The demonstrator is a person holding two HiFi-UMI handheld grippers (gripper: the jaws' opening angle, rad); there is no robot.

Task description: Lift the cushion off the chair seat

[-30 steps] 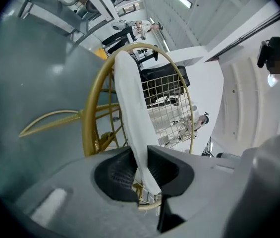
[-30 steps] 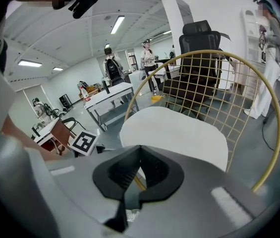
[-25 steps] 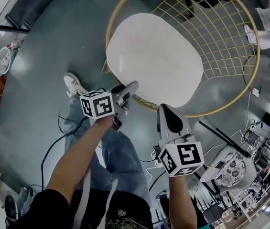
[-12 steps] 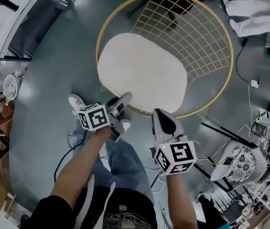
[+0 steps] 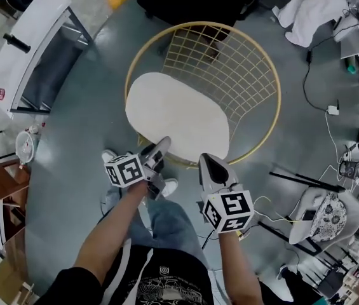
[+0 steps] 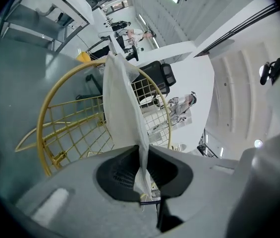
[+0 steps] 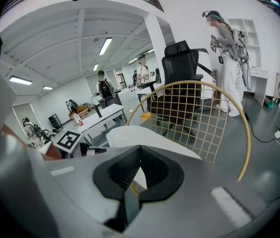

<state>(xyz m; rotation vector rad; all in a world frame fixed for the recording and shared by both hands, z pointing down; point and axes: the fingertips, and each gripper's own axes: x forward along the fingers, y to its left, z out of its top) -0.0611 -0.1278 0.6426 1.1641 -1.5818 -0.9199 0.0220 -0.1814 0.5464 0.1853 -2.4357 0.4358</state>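
Since the earlier frame both claws have come up with the near edge of the cushion (image 5: 176, 119), and the gold wire chair (image 5: 274, 107) now sits smaller and lower in the head view. The left claw (image 6: 143, 148) is narrow and clamped on a thin fold of the cushion's white fabric, which runs down between its tips. The right claw (image 7: 140, 147) is closed at the same near edge, a little to the side, with white showing in its gap, so it appears to pinch the hem as well. The rest of the cushion lies over the seat, and I cannot tell whether its far part has cleared the wire.

The main risk is the grip: both claws hold only a thin edge, so the weight of the hanging cushion could pull the fabric out, more likely on the right, where less material is caught. If one hand rises faster, the cushion twists and loads a single pinch. Its far edge could also drag on the grid back, snag there and tug the light chair along the floor (image 5: 90, 145)
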